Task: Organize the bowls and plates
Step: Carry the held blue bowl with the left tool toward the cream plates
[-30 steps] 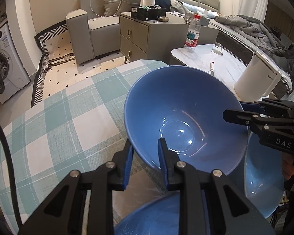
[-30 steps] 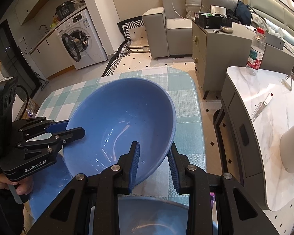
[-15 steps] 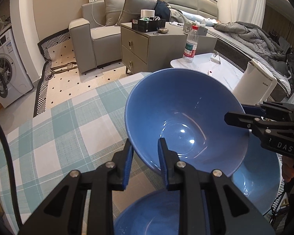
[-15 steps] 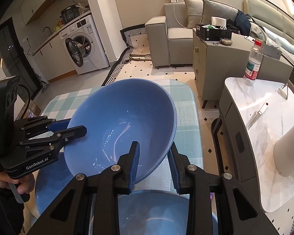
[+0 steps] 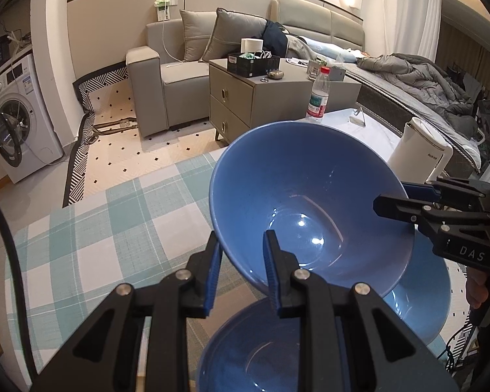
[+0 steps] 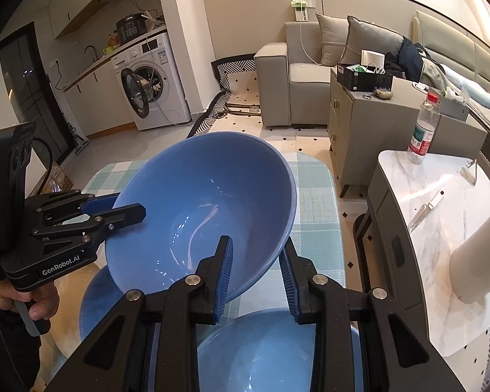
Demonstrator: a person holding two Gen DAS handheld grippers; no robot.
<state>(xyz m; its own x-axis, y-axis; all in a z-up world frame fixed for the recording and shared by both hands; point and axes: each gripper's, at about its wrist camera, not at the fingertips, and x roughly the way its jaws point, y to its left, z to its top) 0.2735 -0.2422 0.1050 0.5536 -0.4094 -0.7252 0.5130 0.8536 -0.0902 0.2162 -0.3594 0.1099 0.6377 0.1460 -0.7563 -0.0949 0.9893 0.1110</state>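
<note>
- Both grippers, left (image 5: 240,269) & right (image 6: 256,272), pinching opposite rims of the blue bowl (image 5: 310,209), held tilted above the desk (image 5: 91,228).
- Imo keep it level, lower slowly into the near bowl (image 5: 261,349), w/ both sets of fingers letting go together.

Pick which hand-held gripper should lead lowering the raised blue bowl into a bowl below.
Right, narrowly. The left hand-held gripper and right hand-held gripper both clamp the rim of the raised blue bowl, but a lower blue bowl lies open beneath the right one.
</note>
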